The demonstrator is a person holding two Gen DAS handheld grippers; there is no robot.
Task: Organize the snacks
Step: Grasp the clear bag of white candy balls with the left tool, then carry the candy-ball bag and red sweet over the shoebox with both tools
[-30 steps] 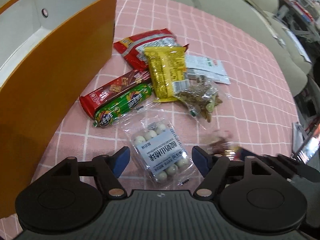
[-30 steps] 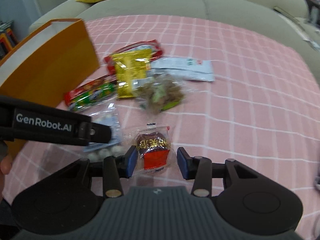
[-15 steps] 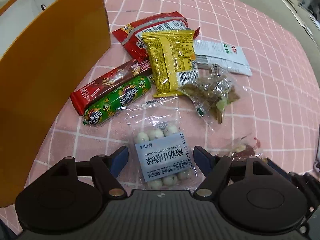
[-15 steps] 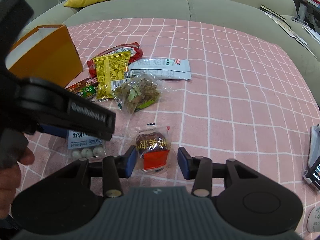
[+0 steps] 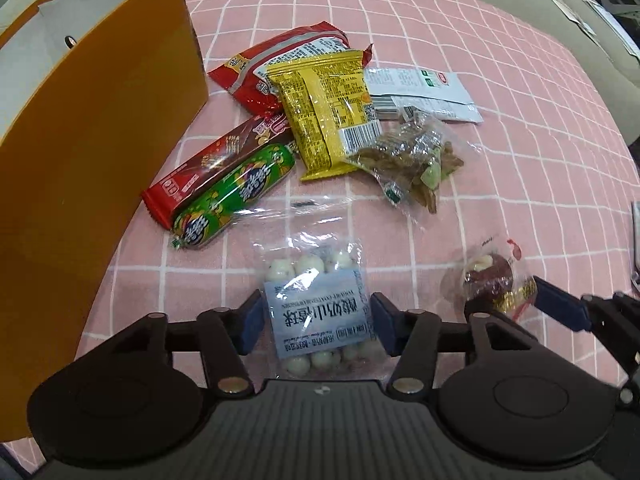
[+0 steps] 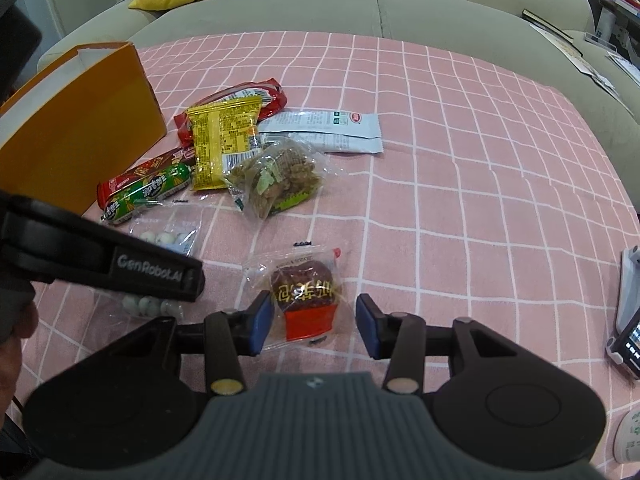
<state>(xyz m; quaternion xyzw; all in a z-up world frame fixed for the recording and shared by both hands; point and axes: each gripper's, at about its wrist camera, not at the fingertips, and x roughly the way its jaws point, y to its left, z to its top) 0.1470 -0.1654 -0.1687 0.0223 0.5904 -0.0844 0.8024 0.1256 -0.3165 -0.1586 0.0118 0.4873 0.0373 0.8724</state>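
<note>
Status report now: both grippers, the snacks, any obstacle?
Left gripper jaws closing around yogurt-ball bag. Right gripper open, straddling date packet. Nothing blocks.

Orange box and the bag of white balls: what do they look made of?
Orange box: looks like matte cardboard, with flat stiff walls and a white inside. Bag of white balls: thin clear glossy plastic film, crinkled with glare, under a printed label.

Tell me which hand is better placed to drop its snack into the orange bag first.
Left, probably. The left tool is closing around the clear bag of white yogurt balls, right beside the open orange paper bag. The right tool straddles the red date snack packet, farther away.
</note>
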